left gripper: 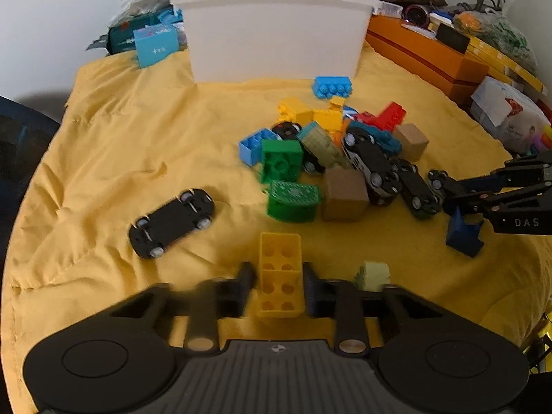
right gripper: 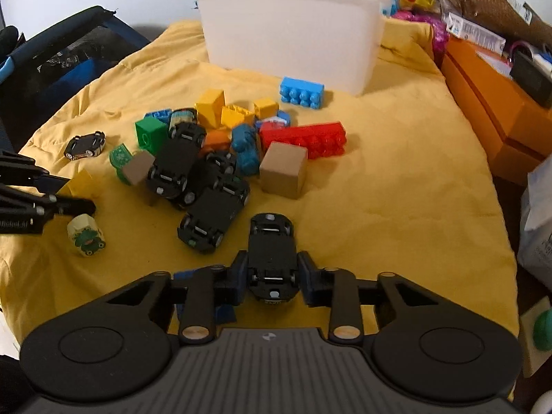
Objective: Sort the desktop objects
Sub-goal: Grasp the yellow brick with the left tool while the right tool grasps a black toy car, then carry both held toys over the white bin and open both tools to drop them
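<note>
My left gripper is shut on a yellow brick, held studs-down just above the yellow cloth. In the right wrist view that brick shows at the left edge. My right gripper is shut on an upside-down black toy car. A mixed pile of bricks, wooden cubes and toy cars lies mid-cloth. One black car lies apart on the left. A white bin stands behind the pile.
A pale green frog cylinder lies by my left gripper. A dark blue block sits under the right gripper. Orange boxes line the right side, and a light blue box stands left of the bin.
</note>
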